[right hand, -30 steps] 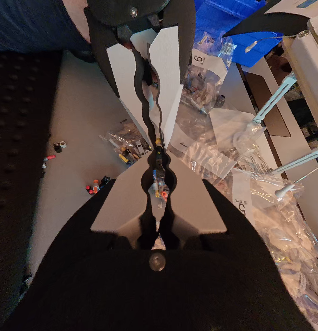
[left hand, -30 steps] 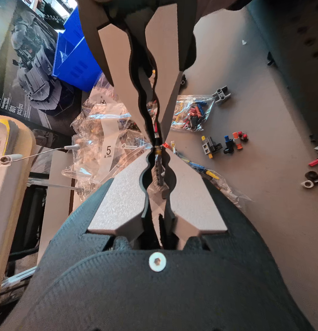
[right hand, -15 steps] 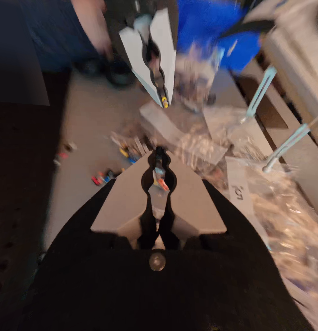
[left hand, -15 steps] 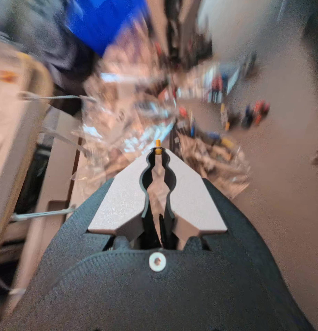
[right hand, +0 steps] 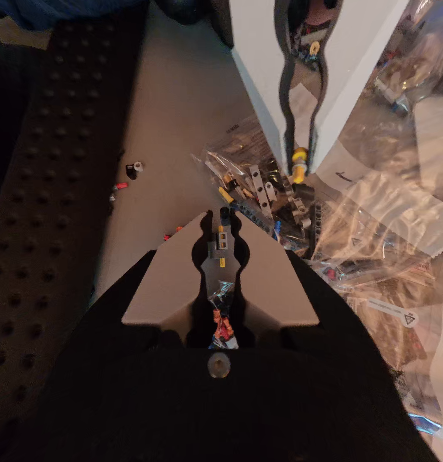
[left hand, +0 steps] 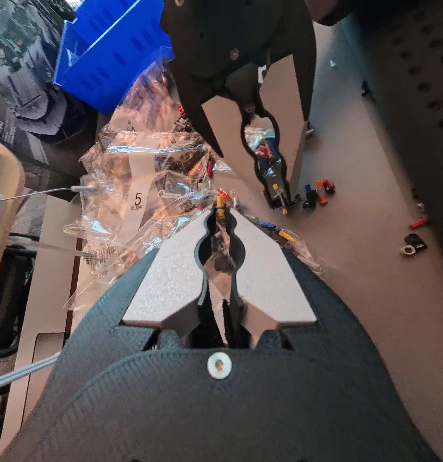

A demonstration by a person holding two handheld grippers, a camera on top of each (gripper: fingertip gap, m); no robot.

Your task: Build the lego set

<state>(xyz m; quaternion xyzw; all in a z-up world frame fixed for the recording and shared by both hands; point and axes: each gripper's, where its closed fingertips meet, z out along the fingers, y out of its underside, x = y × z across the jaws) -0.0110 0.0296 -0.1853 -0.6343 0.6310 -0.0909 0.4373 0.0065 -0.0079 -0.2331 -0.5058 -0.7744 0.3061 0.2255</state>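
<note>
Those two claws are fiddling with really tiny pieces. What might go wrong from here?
The left gripper pinches only the end of a small yellow pin; it could slip and vanish among the plastic bags below. The right gripper is down over a small grey and black assembly and looks slightly open around it. Closing off-centre could knock it into the loose pieces alongside.

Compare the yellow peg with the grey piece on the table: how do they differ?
The yellow peg is pinched in the left gripper's tips, above the plastic bags; the grey piece lies on the table beneath the right gripper. The peg is one plain part; the grey piece is several joined. Both show yellow.
</note>
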